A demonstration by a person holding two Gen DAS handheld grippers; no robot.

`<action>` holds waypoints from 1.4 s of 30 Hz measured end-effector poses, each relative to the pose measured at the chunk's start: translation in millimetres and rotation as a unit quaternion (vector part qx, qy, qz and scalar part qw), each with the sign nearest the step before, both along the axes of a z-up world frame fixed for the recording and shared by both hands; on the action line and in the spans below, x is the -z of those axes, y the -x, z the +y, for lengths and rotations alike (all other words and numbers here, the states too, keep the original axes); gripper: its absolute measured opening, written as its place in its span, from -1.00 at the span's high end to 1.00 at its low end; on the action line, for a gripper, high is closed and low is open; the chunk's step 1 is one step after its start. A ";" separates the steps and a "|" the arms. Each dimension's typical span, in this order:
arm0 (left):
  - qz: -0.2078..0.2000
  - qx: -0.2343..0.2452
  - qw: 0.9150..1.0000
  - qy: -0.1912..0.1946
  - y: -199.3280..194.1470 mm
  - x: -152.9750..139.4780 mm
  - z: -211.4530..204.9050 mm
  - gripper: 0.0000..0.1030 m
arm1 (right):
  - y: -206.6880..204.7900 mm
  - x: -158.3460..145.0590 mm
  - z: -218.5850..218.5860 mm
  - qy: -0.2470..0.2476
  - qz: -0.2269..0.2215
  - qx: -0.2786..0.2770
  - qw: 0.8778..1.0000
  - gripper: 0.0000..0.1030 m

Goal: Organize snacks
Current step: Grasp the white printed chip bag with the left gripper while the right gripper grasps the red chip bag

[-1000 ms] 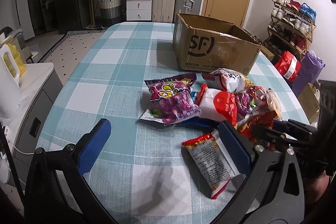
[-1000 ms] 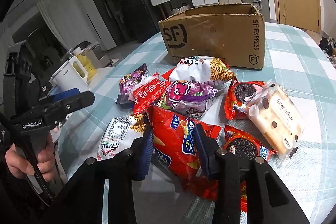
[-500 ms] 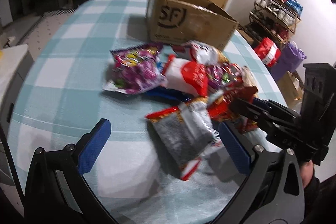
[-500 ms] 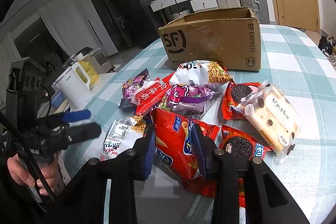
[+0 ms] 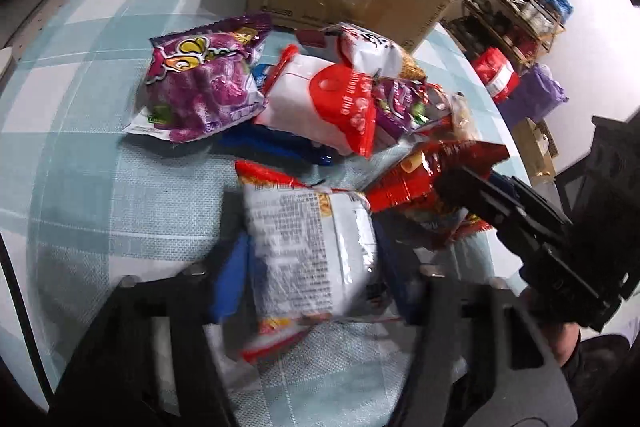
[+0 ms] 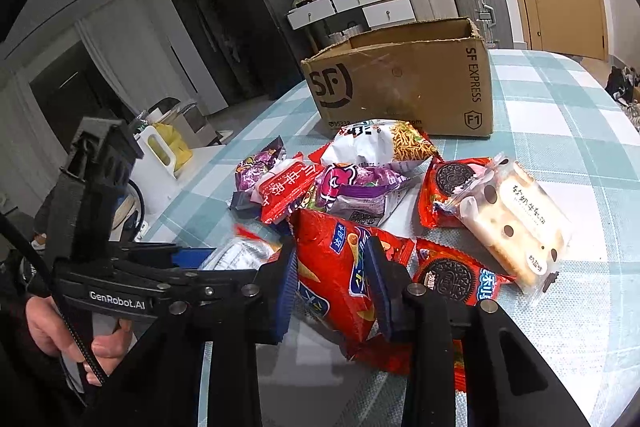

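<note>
A pile of snack packets lies on the teal checked tablecloth [image 5: 100,163] in front of an open SF cardboard box [image 6: 404,87]. My left gripper [image 5: 316,267] is shut on a white and red snack packet [image 5: 312,247], its blue pads pressed against both sides; it also shows in the right wrist view [image 6: 240,253]. My right gripper [image 6: 330,287] is shut on a red chip bag [image 6: 340,279], which also shows in the left wrist view [image 5: 424,179]. A purple candy bag [image 5: 200,87] lies at the pile's left.
Oreo packets [image 6: 452,179], a cream cake packet [image 6: 516,223], a noodle snack bag [image 6: 380,143] and a red-white packet [image 5: 332,103] crowd the table's middle. A white kettle [image 6: 154,155] stands off the table's left. A shoe rack [image 5: 516,11] is at the right.
My left gripper moved forward and closed from wide open onto the white and red packet. My right gripper stayed on the red chip bag.
</note>
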State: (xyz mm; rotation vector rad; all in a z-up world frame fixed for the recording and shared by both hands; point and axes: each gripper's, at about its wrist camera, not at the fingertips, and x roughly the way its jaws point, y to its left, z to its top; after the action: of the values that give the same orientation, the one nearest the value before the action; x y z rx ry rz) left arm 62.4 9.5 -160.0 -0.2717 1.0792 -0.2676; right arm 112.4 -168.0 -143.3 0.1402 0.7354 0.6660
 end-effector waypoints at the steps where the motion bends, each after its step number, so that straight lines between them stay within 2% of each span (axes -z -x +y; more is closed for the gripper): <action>1: -0.001 0.003 1.000 0.004 -0.4 1.7 0.3 0.03 | 0.1 -0.2 -0.8 0.000 -0.001 0.000 1.000 0.37; 4: -0.015 0.018 1.000 -0.006 3.5 2.4 -3.1 0.12 | 0.4 -1.4 -2.8 -0.004 -0.001 0.001 1.000 0.38; 10: -0.022 0.035 0.999 0.000 7.8 4.0 -6.6 0.15 | -0.3 -3.1 -8.3 -0.026 0.005 0.007 1.000 0.43; 18: -0.027 0.033 0.999 0.027 22.1 -4.8 6.7 0.16 | -1.4 -9.6 -9.4 -0.042 0.010 0.010 0.999 0.50; 28: -0.044 0.025 0.998 0.040 27.0 -20.2 24.2 0.16 | -6.5 -13.6 -16.0 -0.073 0.025 0.019 0.997 0.56; 33: -0.051 0.023 0.997 0.048 29.3 -26.6 30.2 0.16 | -3.2 -21.4 -17.8 -0.060 0.006 0.024 0.998 0.57; 42: -0.065 0.019 0.996 0.056 32.0 -39.7 38.8 0.16 | -2.6 -32.0 -22.0 -0.078 -0.002 0.032 0.996 0.60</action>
State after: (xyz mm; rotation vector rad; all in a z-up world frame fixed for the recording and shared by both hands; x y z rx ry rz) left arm 30.4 48.3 -120.3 -0.3301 0.9426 -0.3757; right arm 115.0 -190.0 -111.2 0.3051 0.6720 0.6619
